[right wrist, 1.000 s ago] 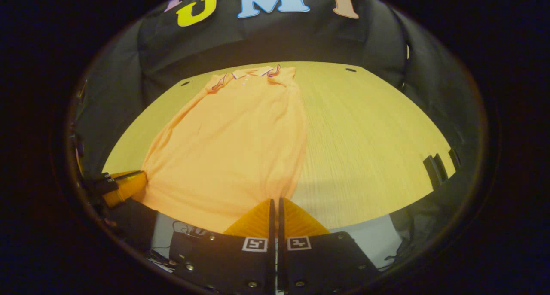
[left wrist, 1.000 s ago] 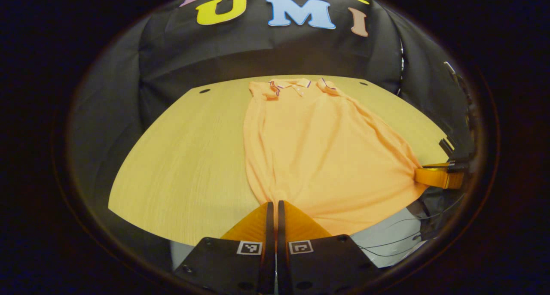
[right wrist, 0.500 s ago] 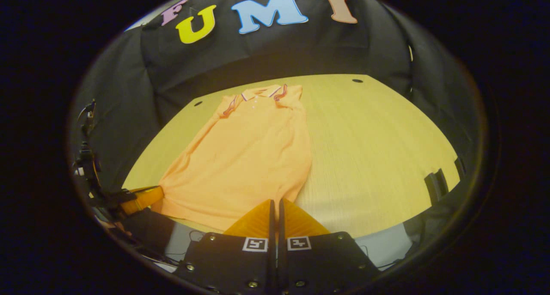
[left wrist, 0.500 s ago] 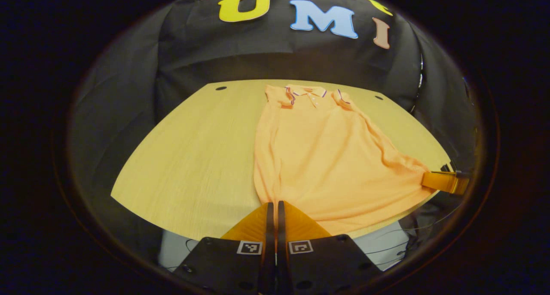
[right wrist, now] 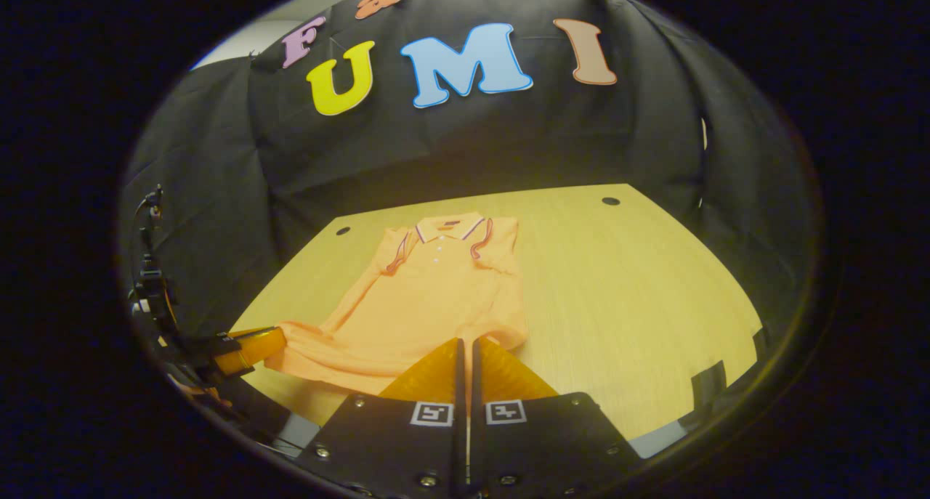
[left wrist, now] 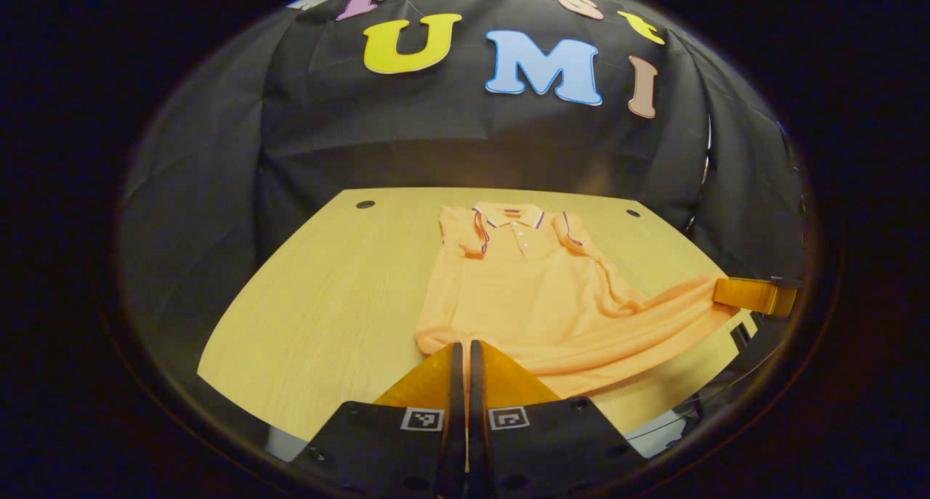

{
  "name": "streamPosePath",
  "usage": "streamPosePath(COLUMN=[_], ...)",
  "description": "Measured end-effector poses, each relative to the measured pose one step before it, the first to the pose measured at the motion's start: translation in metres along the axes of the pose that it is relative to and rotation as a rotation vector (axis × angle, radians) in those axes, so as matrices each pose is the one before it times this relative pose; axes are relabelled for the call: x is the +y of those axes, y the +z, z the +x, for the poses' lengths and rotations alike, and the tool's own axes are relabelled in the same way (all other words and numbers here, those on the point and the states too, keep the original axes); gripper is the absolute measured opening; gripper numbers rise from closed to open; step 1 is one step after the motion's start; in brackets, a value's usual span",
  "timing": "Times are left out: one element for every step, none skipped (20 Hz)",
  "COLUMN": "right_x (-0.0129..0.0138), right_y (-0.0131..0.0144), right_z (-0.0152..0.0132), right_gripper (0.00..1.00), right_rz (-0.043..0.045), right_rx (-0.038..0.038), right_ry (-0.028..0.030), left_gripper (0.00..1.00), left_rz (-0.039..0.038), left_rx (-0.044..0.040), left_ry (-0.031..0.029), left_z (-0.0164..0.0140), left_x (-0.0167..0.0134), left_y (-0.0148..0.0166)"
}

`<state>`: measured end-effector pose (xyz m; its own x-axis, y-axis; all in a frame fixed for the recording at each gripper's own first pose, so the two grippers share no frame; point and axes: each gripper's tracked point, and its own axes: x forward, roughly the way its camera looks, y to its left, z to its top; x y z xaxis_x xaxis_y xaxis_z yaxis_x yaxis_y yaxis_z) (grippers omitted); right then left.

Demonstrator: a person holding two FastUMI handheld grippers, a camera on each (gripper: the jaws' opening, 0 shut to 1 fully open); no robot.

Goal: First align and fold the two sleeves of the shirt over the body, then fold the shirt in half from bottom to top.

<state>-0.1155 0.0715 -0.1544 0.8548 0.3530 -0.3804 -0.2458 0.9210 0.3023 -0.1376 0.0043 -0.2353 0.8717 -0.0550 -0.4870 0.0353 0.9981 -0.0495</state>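
Both sleeves folded in. Left gripper (left wrist: 465, 348) and right gripper (right wrist: 466, 345) each pinching shirt (left wrist: 523, 295) hem; carry level twd 12 o'clock, corners to collar (left wrist: 511, 214).

shirt (left wrist: 538, 288) lies on table (left wrist: 327, 317), collar (left wrist: 511, 216) farthest.

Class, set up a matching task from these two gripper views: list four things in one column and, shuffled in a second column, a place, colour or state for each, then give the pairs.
Things:
1. polo shirt
2. collar
3. table
4. left gripper

Descriptions:
A. light wood
B. at the far end, with striped trim
C. orange, bottom hem lifted
D. shut on a hem corner

Pairs: 1-C, 2-B, 3-A, 4-D
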Motion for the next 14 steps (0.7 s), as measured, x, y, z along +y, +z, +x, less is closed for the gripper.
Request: streamPosePath(right_x=[0.00173,-0.00111,-0.00133,-0.00058,0.00056,-0.00061,-0.00002,0.0002,0.00061,0.00098,0.00082,0.00109,0.00166,0.00078], right_y=[0.00809,0.00789,0.00814,0.00817,0.00845,0.00776,0.0085,0.00752,0.00809,0.00706,0.0073,0.00517,0.00725,0.00653], right_z=[0.00359,0.00432,0.00495,0.00698,0.00579,0.00658,0.00719,0.00818,0.00631,0.00723,0.00658,0.00664,0.00529,0.00514], right_gripper=[0.02,0.02,0.02,0.02,0.02,0.02,0.02,0.02,0.02,0.02,0.02,0.02,0.02,0.02], right_rz=[0.00525,-0.0016,-0.00297,0.00233,0.00193,-0.00116,0.00012,0.00244,0.00112,0.00055,-0.00117,-0.00005,0.00056,0.00012], right_rx=[-0.00853,-0.00757,-0.00395,-0.00862,-0.00729,-0.00592,-0.00531,-0.00284,-0.00351,-0.0026,-0.00209,-0.00159,-0.00498,-0.00514], right_ry=[0.00324,-0.00418,-0.00729,-0.00336,-0.00254,-0.00629,-0.00488,-0.00707,-0.00593,-0.00551,-0.00834,-0.00937,-0.01107,-0.01394], left_gripper=[0.09,0.09,0.08,0.08,0.08,0.08,0.09,0.08,0.08,0.09,0.08,0.08,0.08,0.08], left_rz=[0.00149,0.00191,-0.00212,-0.00359,-0.00281,0.00034,-0.00104,-0.00143,-0.00185,0.00061,0.00465,0.01128,0.01071,0.01093], left_rx=[-0.01073,-0.00966,-0.00806,-0.00649,-0.0097,-0.00449,-0.00526,-0.00584,-0.0039,-0.00575,-0.00589,0.00168,-0.00098,-0.00186], left_ry=[-0.00555,-0.00324,-0.00548,-0.00699,-0.00657,-0.00649,-0.00598,-0.00784,-0.00967,-0.00663,-0.00702,-0.00428,-0.01213,-0.01625], left_z=[0.00562,0.0067,0.00918,0.00809,0.00903,0.00906,0.01019,0.00929,0.00843,0.00866,0.00951,0.0089,0.00956,0.00785], left_x=[-0.0004,0.00069,-0.00078,-0.0002,-0.00064,0.0002,0.00096,0.00073,-0.00009,0.00118,0.00159,0.00252,0.00043,0.0001], left_y=[0.01046,0.01021,0.01009,0.01003,0.01045,0.00942,0.00874,0.01017,0.00855,0.00928,0.00846,0.00566,0.00534,0.0081])
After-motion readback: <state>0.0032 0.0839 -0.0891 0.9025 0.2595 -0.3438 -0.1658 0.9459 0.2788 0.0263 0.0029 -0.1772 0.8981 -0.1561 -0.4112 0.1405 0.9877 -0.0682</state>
